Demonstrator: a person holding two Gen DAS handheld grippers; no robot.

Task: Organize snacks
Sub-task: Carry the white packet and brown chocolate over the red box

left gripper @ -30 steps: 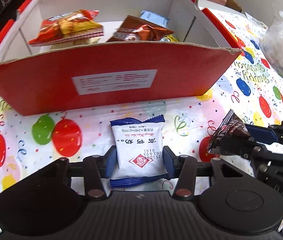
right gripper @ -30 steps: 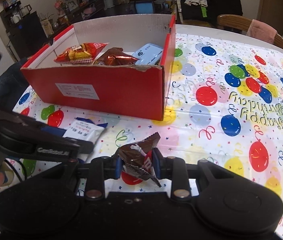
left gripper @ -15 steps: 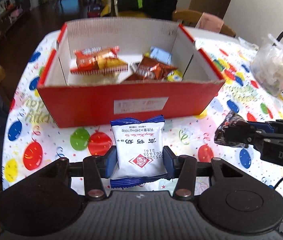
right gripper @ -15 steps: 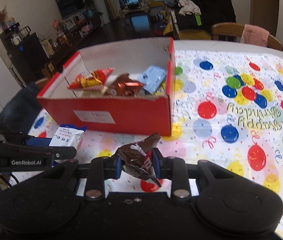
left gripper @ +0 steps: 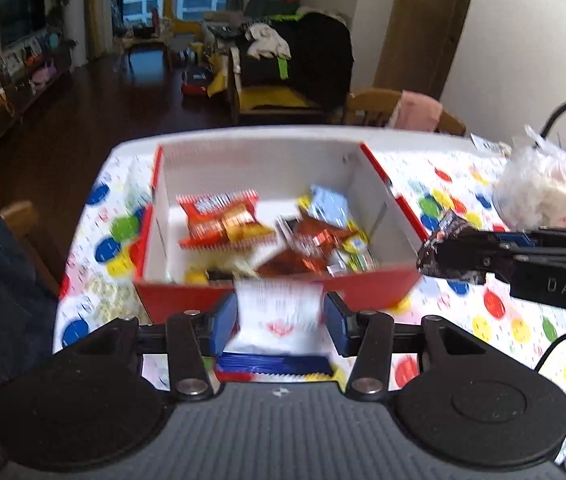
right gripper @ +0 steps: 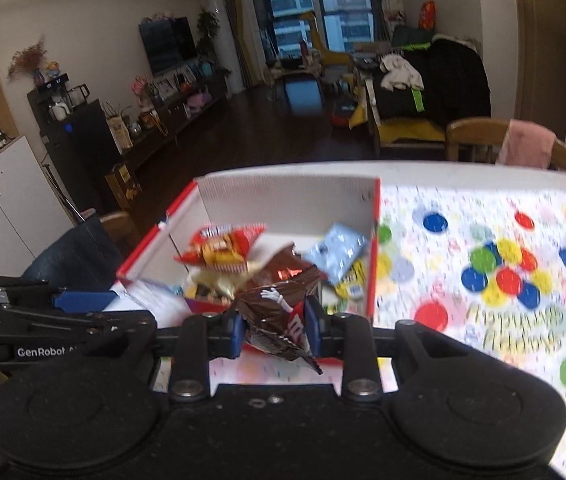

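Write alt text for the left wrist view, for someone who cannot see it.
The left tool grips a white and blue snack packet in front of a red cardboard box holding assorted snacks, on a balloon-print tablecloth. At right, the right tool holds a dark brown candy wrapper beside the box.

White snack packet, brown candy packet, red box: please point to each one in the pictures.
white snack packet (left gripper: 279, 312), left wrist view, middle of its white front
brown candy packet (right gripper: 279, 320), right wrist view, middle of the wrapper
red box (left gripper: 367, 288), left wrist view, red near wall
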